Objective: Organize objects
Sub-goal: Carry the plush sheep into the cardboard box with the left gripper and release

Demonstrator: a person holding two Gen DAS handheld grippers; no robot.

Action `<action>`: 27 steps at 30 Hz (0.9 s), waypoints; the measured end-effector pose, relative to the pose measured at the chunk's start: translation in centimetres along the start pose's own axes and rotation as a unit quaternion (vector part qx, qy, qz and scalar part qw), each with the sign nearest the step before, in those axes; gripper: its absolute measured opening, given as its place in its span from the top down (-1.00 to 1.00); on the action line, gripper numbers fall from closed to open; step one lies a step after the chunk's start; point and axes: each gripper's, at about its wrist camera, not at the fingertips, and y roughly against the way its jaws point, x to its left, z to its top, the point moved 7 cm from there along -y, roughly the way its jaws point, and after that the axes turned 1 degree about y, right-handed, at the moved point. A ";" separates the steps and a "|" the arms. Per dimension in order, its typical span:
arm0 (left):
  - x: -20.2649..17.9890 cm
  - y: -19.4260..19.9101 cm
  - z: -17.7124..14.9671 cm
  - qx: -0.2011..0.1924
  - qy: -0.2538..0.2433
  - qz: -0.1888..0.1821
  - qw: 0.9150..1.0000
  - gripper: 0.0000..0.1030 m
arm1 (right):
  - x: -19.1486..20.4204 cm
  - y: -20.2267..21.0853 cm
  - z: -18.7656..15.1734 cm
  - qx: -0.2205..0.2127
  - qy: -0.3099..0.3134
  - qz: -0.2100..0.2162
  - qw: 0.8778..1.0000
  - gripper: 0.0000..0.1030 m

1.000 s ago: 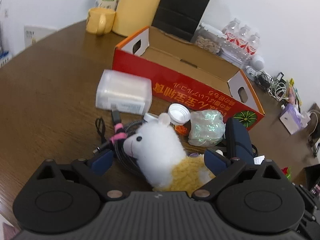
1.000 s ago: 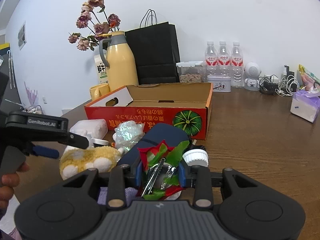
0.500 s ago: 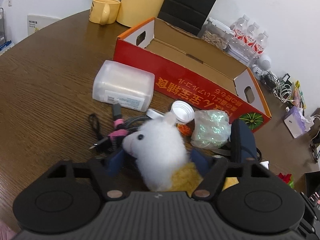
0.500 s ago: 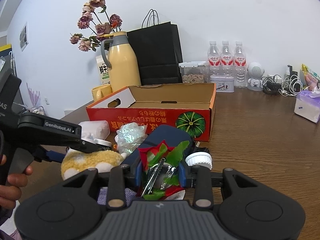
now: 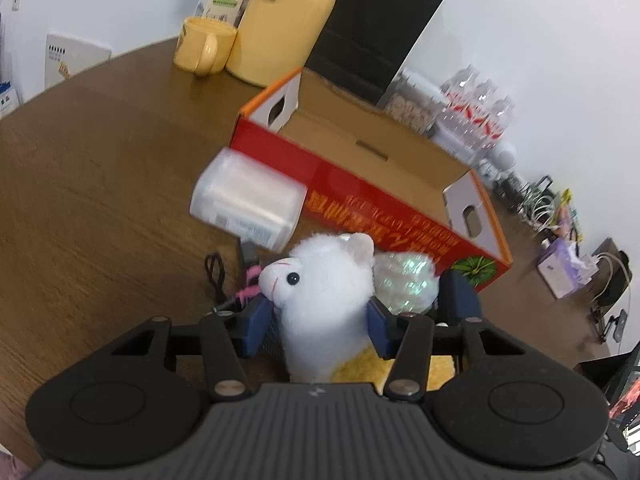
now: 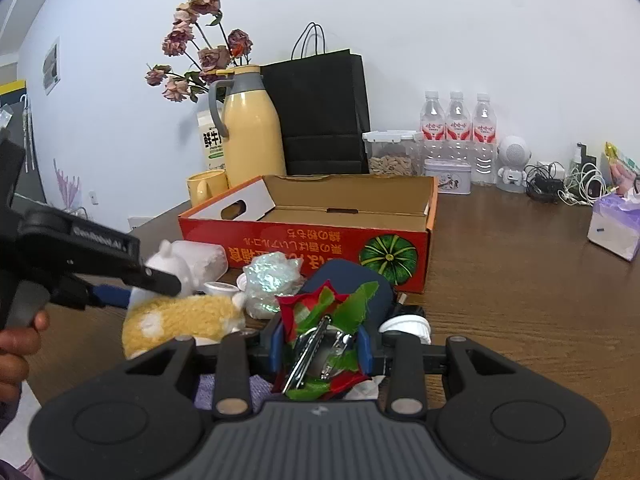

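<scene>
The left gripper [image 5: 318, 326], its jaws just closing, clamps the plush alpaca [image 5: 320, 300] near the red box [image 5: 400, 208] at the table's [image 5: 100, 200] middle. The right gripper [image 6: 320, 346] holds a red-green decoration [image 6: 324, 320] in narrow jaws.

White-and-yellow plush alpaca [image 5: 324, 300]; red cardboard box [image 6: 320, 240] with orange rim, green pumpkin print; iridescent wrapper [image 6: 272, 280]; brown wood-grain surface [image 5: 100, 200].
</scene>
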 end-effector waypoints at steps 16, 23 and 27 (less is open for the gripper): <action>-3.4 3.3 7.0 -0.116 -0.070 -0.047 0.990 0.19 | 1.6 -1.9 5.7 -0.044 0.031 0.004 0.999 0.34; -6.0 1.9 11.9 -0.165 -0.112 -0.047 0.979 0.19 | 1.1 -5.1 10.6 -0.072 0.043 -0.014 0.996 0.34; -7.3 -0.6 14.4 -0.181 -0.130 -0.034 0.974 0.19 | 0.3 -8.3 12.8 -0.070 0.040 -0.021 0.996 0.34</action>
